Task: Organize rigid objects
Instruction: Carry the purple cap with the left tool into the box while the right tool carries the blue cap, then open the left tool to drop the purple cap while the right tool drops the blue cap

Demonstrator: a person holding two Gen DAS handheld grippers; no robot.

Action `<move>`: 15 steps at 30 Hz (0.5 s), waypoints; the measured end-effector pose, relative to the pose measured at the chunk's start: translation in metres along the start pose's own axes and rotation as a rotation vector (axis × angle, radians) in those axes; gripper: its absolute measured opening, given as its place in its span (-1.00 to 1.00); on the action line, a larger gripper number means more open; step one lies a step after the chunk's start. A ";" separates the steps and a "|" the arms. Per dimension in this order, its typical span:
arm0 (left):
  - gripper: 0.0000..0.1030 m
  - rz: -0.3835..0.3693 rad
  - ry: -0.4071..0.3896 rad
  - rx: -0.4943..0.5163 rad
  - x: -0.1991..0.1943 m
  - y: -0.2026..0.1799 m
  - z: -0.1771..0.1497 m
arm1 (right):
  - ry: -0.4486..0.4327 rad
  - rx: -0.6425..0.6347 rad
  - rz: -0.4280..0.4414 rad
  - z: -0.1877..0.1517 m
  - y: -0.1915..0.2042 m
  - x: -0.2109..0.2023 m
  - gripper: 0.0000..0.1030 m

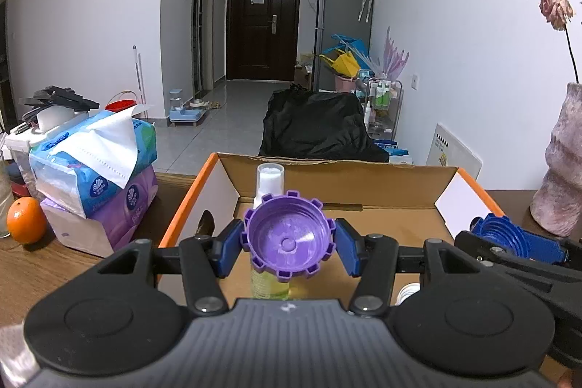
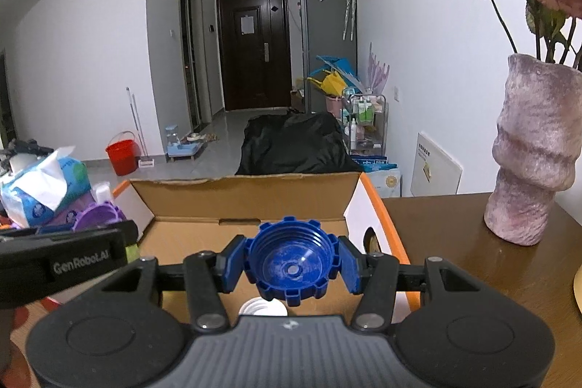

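purple cap (image 1: 287,237) and blue cap (image 2: 291,260) clamped above cardboard box (image 2: 251,195).

caps (image 1: 287,235): 2 (purple, blue) | box (image 1: 189,202): 1 | tissue packs (image 1: 91,162): 2 | vase (image 2: 534,155): 1 | orange (image 1: 26,220): 1

I see a purple notched cap (image 1: 289,237) and a blue notched cap (image 2: 291,262), hollow sides facing me, side by side above the open cardboard box (image 1: 338,180), purple on the left.
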State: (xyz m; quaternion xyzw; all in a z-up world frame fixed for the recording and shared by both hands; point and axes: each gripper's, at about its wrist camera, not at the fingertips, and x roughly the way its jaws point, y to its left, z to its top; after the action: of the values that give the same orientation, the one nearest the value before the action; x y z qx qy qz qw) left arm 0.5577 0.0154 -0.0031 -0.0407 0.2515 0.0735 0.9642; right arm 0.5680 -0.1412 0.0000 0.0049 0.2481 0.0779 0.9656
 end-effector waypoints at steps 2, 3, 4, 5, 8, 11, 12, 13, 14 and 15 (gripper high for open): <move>0.07 0.005 0.010 0.004 0.003 0.001 0.000 | 0.008 -0.003 -0.004 -0.001 0.001 0.003 0.01; 0.07 0.005 0.020 0.003 0.005 0.001 0.000 | 0.011 -0.004 -0.007 -0.002 0.001 0.004 0.01; 0.07 0.001 0.031 0.000 0.008 0.002 -0.001 | 0.013 -0.005 -0.010 -0.003 0.002 0.004 0.01; 0.07 -0.004 0.042 -0.002 0.010 0.004 -0.001 | 0.015 -0.006 -0.011 -0.003 0.002 0.005 0.01; 0.07 -0.009 0.072 -0.002 0.015 0.005 -0.003 | 0.017 -0.005 -0.015 -0.004 0.002 0.005 0.01; 0.07 -0.009 0.096 0.001 0.018 0.005 -0.004 | 0.019 -0.004 -0.018 -0.005 0.002 0.006 0.01; 0.07 -0.009 0.102 -0.001 0.019 0.005 -0.004 | 0.020 -0.003 -0.018 -0.004 0.002 0.006 0.01; 0.07 -0.008 0.109 -0.002 0.020 0.006 -0.005 | 0.022 -0.003 -0.017 -0.004 0.002 0.006 0.01; 0.08 -0.006 0.115 -0.004 0.022 0.006 -0.005 | 0.024 -0.003 -0.017 -0.004 0.002 0.006 0.01; 0.08 -0.003 0.120 -0.004 0.023 0.007 -0.005 | 0.026 -0.003 -0.017 -0.005 0.002 0.007 0.01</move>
State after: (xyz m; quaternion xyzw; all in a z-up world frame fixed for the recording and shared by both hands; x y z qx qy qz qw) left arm 0.5737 0.0240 -0.0188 -0.0474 0.3087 0.0699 0.9474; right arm 0.5716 -0.1384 -0.0072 0.0003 0.2604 0.0701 0.9629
